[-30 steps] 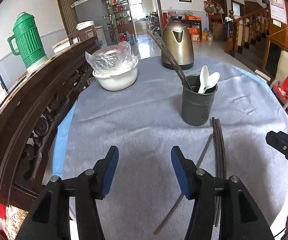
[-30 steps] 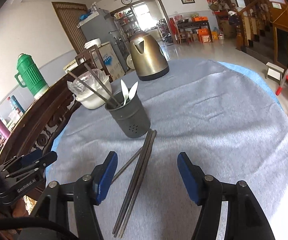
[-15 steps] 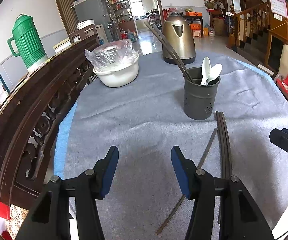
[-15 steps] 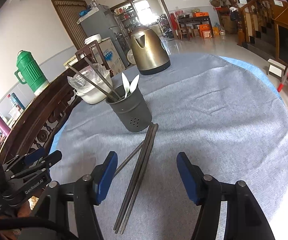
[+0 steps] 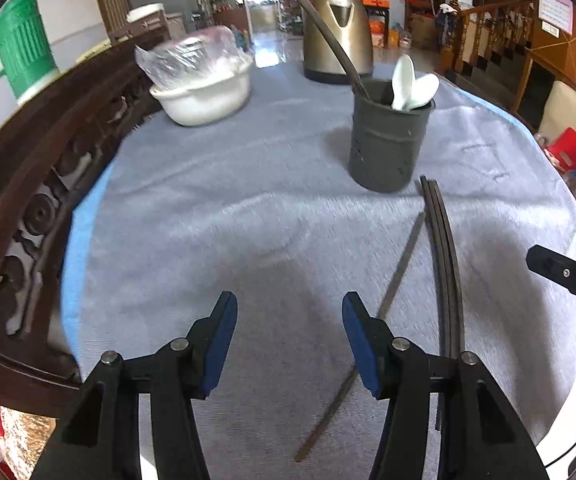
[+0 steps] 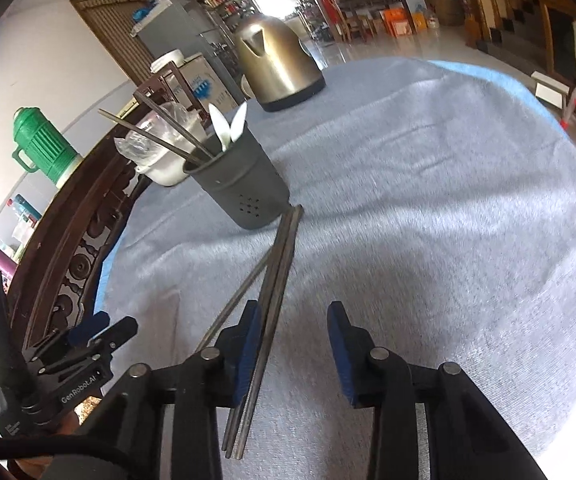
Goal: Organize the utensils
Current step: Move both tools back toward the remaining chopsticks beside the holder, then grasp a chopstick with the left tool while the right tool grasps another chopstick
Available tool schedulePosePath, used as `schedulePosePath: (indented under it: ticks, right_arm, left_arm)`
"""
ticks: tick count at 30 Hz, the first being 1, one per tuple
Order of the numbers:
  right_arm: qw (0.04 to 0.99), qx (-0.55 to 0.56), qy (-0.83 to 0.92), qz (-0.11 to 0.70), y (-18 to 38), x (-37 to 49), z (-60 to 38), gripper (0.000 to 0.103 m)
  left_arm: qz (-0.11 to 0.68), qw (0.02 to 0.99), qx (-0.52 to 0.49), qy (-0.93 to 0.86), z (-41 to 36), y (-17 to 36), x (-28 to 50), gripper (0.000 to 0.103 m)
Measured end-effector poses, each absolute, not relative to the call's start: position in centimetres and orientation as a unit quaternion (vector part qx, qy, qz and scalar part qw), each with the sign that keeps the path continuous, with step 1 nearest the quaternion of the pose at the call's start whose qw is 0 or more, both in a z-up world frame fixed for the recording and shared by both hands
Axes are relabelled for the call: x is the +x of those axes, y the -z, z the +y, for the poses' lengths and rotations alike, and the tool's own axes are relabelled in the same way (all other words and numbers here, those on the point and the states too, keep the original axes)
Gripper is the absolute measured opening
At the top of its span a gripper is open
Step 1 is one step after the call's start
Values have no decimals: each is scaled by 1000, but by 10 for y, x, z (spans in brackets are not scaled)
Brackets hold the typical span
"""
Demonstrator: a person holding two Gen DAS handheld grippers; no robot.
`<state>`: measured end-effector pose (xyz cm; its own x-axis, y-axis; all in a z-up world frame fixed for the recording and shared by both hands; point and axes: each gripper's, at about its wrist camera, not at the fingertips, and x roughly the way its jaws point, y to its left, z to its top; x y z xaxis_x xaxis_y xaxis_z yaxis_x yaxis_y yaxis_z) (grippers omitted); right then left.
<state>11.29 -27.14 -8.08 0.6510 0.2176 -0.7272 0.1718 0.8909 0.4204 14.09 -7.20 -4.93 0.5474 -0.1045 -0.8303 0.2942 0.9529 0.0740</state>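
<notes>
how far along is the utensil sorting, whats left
Done: two white spoons and two chopsticks stand in the grey holder. In hand: nothing; right gripper and left gripper are open. Left: three chopsticks on the cloth.

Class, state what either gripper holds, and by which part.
Nothing is held: the left gripper and right gripper are open above the dark chopsticks lying on the cloth.

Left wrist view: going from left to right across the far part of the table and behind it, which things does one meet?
green thermos → white bowl covered with plastic film → metal kettle → dark utensil holder with white spoons
</notes>
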Motion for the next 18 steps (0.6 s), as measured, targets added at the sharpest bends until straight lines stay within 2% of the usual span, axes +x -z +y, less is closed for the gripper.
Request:
schedulePosePath:
  ticks: [18]
  right_arm:
    - [862,256,-8,436,102,124,-282,37]
  left_arm:
    - [500,838,127,177,-120,92,164,56]
